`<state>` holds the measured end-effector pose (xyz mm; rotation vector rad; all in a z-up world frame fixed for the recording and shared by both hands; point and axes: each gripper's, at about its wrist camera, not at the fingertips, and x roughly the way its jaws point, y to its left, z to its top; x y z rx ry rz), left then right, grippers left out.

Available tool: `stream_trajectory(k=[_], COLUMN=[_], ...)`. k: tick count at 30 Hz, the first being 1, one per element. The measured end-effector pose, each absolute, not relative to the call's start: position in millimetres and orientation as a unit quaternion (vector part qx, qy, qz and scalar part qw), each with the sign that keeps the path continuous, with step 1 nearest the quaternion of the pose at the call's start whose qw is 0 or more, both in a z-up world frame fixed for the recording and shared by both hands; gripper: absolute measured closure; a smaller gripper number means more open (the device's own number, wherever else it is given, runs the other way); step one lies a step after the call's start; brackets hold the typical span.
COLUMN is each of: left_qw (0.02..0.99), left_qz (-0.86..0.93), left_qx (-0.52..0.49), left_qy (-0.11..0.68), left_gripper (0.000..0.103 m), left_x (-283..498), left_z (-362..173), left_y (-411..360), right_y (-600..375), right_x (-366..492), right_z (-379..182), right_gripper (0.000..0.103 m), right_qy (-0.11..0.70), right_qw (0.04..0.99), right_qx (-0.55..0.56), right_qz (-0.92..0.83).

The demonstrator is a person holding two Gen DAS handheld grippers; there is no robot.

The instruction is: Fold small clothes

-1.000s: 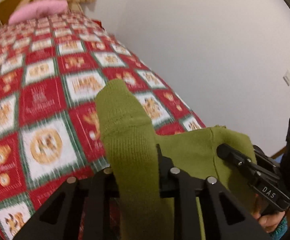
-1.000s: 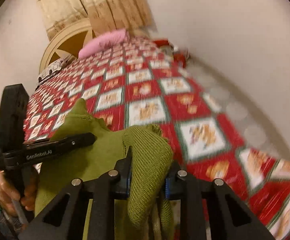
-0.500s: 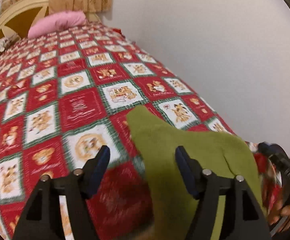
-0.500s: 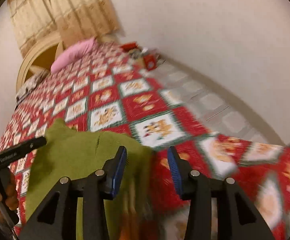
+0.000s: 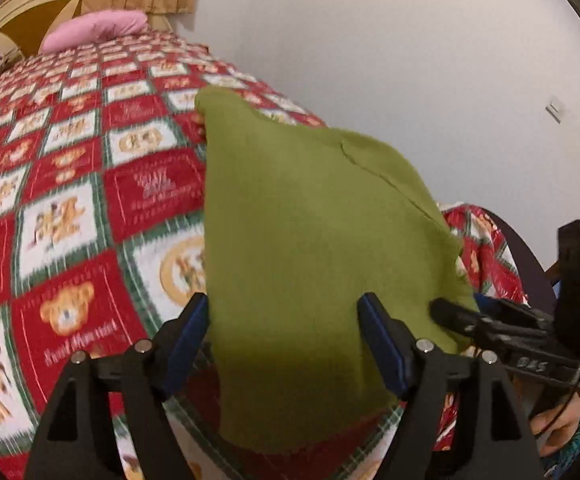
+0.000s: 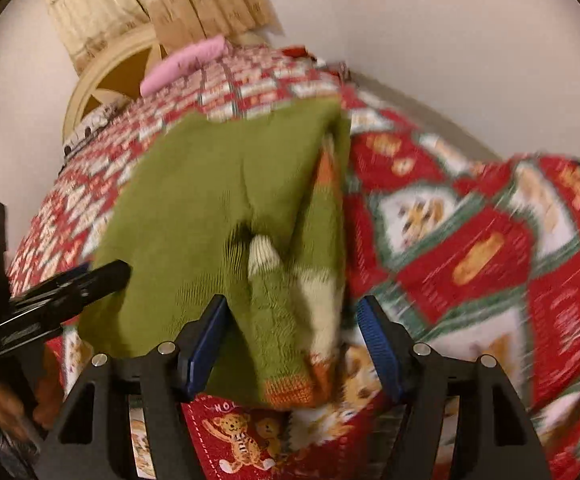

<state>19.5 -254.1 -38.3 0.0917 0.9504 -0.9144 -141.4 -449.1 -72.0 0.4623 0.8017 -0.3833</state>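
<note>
A small olive-green knit garment (image 5: 310, 248) lies flat on the red patchwork bedspread (image 5: 70, 200). In the right wrist view the garment (image 6: 210, 200) shows an orange-trimmed cuff and white patches at its near end. My left gripper (image 5: 284, 320) is open, its blue-padded jaws spread on either side of the garment's near edge. My right gripper (image 6: 292, 324) is open too, jaws spread over the cuff end. Each gripper shows in the other's view: the right one (image 5: 490, 332) at the garment's right corner, the left one (image 6: 70, 284) at its left edge.
A pink pillow (image 5: 98, 28) lies at the head of the bed by a cream headboard (image 6: 102, 76) and curtains. A white wall (image 5: 410, 60) runs along the bed's right side. The bed's edge drops off at the right of the right wrist view.
Both grippers were shut on the raised green garment a second ago. They have let go and opened, and the garment now lies spread flat on the bedspread.
</note>
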Motion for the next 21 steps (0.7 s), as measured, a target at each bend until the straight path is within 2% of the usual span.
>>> stream_trajectory(k=[1, 2, 4, 8, 13, 16, 19, 21], left_qw=[0.784, 0.782, 0.788, 0.802, 0.809, 0.813, 0.826, 0.834], left_qz=[-0.422, -0.418, -0.415, -0.407, -0.390, -0.378, -0.363, -0.355], left_qx=[0.038, 0.033, 0.036, 0.054, 0.069, 0.092, 0.117, 0.126], left_qy=[0.454, 0.461, 0.453, 0.434, 0.435, 0.433, 0.415, 0.403], left_gripper=[0.025, 0.028, 0.035, 0.058, 0.060, 0.057, 0.048, 0.046], left_x=[20.5, 21.2, 17.3, 10.1, 5.0, -3.2, -10.2, -15.2], left_z=[-41.9, -44.7, -43.4, -26.1, -24.5, -29.7, -29.1, -24.6], left_y=[-255.2, -255.4, -255.3, -255.5, -248.3, -249.0, -244.0, -238.5], right_y=[-449.7, -449.9, -449.9, -446.8, -448.6, -440.0, -429.3, -424.6], right_x=[-141.4, -142.0, -144.6, -154.7, -173.1, -169.9, -171.8, -176.1], right_z=[-77.2, -78.9, -80.3, -73.5, -74.0, -87.3, -81.4, -76.8], right_gripper=[0.037, 0.046, 0.053, 0.077, 0.082, 0.082, 0.080, 0.075], right_qy=[0.382, 0.376, 0.371, 0.356, 0.310, 0.330, 0.337, 0.342], right_qw=[0.875, 0.876, 0.871, 0.861, 0.850, 0.855, 0.865, 0.865], right_qx=[0.234, 0.245, 0.268, 0.320, 0.406, 0.363, 0.322, 0.311], right_qz=[-0.182, -0.177, -0.178, -0.169, -0.127, -0.168, -0.186, -0.193])
